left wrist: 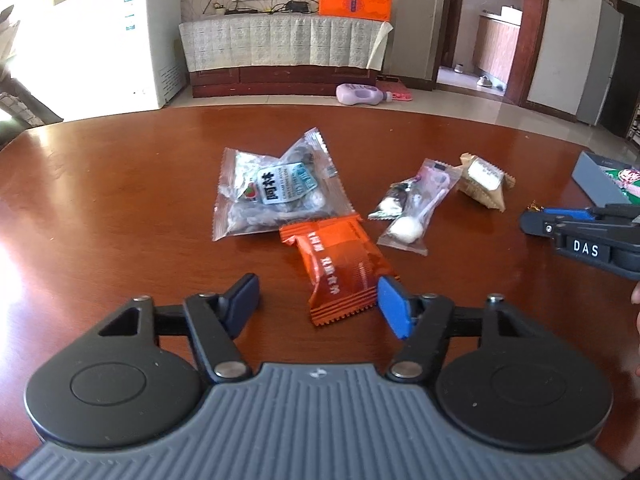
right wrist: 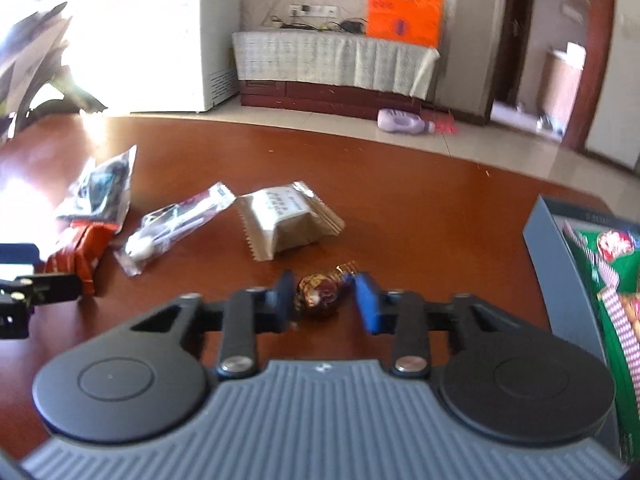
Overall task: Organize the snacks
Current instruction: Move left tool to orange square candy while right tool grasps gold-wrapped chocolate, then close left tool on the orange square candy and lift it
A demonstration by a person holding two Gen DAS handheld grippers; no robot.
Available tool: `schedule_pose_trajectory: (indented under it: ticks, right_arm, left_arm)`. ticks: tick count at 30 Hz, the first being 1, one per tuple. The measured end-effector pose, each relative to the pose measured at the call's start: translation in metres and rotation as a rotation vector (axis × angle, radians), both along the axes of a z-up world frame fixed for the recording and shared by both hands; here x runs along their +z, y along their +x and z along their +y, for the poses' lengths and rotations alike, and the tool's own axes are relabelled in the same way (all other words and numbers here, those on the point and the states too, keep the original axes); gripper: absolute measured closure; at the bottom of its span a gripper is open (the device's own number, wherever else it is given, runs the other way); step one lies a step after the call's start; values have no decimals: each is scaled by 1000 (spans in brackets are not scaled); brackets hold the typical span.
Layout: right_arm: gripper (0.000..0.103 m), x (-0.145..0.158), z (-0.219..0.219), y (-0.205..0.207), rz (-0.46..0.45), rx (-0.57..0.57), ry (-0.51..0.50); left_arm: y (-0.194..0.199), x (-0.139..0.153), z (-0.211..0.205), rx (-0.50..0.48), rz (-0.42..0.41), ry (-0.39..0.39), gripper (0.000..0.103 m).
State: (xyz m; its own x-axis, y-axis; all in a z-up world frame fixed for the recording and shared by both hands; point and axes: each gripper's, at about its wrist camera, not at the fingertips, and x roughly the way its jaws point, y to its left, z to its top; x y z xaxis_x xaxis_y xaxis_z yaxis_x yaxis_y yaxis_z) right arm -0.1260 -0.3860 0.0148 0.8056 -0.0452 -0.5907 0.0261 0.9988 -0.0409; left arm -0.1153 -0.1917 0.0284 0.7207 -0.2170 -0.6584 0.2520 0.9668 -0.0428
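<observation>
Right wrist view: the right gripper (right wrist: pixel 323 302) has its jaws closed around a foil-wrapped candy (right wrist: pixel 320 294) on the table (right wrist: pixel 420 208), with the grey box (right wrist: pixel 548 264) close to its right. Left wrist view: the left gripper (left wrist: pixel 318 306) stands open, empty, straddling the near end of the orange packet (left wrist: pixel 340 270), whose long axis runs away up-left.

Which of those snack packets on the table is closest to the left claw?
The orange packet: its near end lies between the left gripper's open fingers, while the clear and tan packets lie farther back.
</observation>
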Motion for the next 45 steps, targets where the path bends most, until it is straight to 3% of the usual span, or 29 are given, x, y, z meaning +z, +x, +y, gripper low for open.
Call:
schedule_pose_trajectory:
  ticks: [9,11,14,17,20,27,29,31,32,35,44,45]
  right_arm:
    - [77,-1,2,-11,2,-9,4]
    - [77,1,-1,-12,11,-14,27]
    - [77,1,1,-17,19,3,33]
    - [77,3,4,-23,30,19,34]
    - [77,3,9,-29,40,38,22]
    - [78,7,25,-45,49,82,-11]
    - [77,5,26,-47,48,78,-24]
    - [77,4,25,-47,50,73,-14]
    - [77,4,24,-46,50,70,-9]
    - [77,4,22,-44,48,71,2]
    - [77,3,14,-42,51,89,32]
    - [77,3,13,-43,53,91,32]
  left_arm:
    - [2,-2,-7,-9,-5,3,31]
    - [2,-2,-5,-7,-7,-8,38]
    - [1,-1,-3,-16,-6,-35,62]
    - [0,-1,-2,-21,-4,-47,64]
    - [1,0,1,-12,5,-65,85]
    - [-2,-1,2,-19,14,-82,90]
    - [-2,-1,2,-16,22,-93,85]
    - [0,0,2,-13,26,-110,41]
    - [0,1,1,3,18,-104,1]
    - [-3,7,-6,24,-52,-80,0]
    - [32,-8,-12,40,23,-72,1]
    - [31,-8,-11,48,12,-67,9]
